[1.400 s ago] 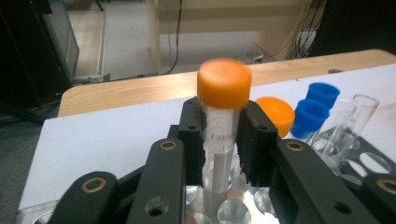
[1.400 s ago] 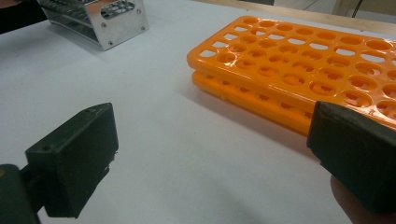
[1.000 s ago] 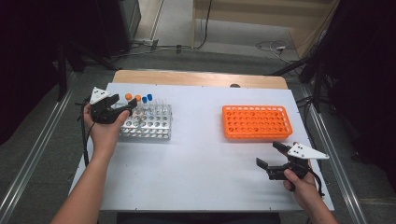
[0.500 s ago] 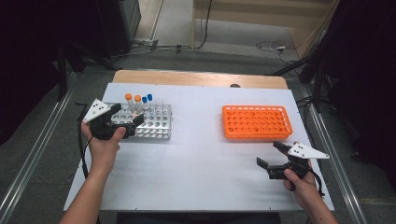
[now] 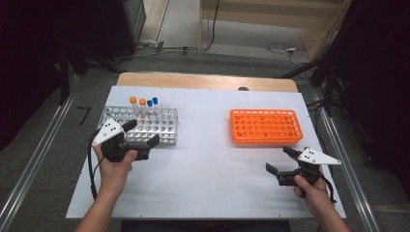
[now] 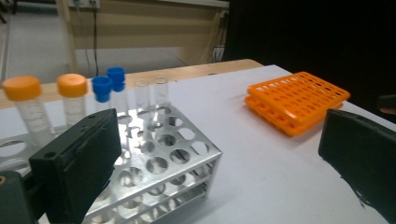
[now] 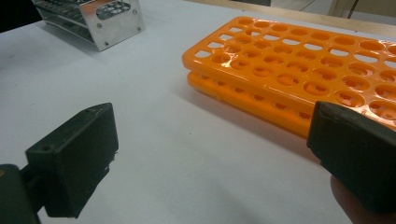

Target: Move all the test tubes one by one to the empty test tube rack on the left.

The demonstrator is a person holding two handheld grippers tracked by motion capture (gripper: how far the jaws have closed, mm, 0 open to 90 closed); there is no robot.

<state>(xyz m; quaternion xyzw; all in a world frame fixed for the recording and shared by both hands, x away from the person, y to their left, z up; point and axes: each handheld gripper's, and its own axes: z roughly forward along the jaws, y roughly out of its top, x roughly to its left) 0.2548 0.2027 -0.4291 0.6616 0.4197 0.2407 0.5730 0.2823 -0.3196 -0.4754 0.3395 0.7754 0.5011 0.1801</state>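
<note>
Poised empty and wide-jawed at the metal rack near the table's left edge, left gripper just opened, seemingly between tube transfers toward the orange rack; next, closing squarely on a capped tube; right gripper open, idle.

High view overhead, facing forward; both tool views low, close, sharing the orange rack.

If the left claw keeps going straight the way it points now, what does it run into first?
Most likely the metal rack: its near corner sits just ahead between the open jaws of the left claw. The capped tubes stand farther back. Depth is hard to judge, so it might only graze the corner.
</note>
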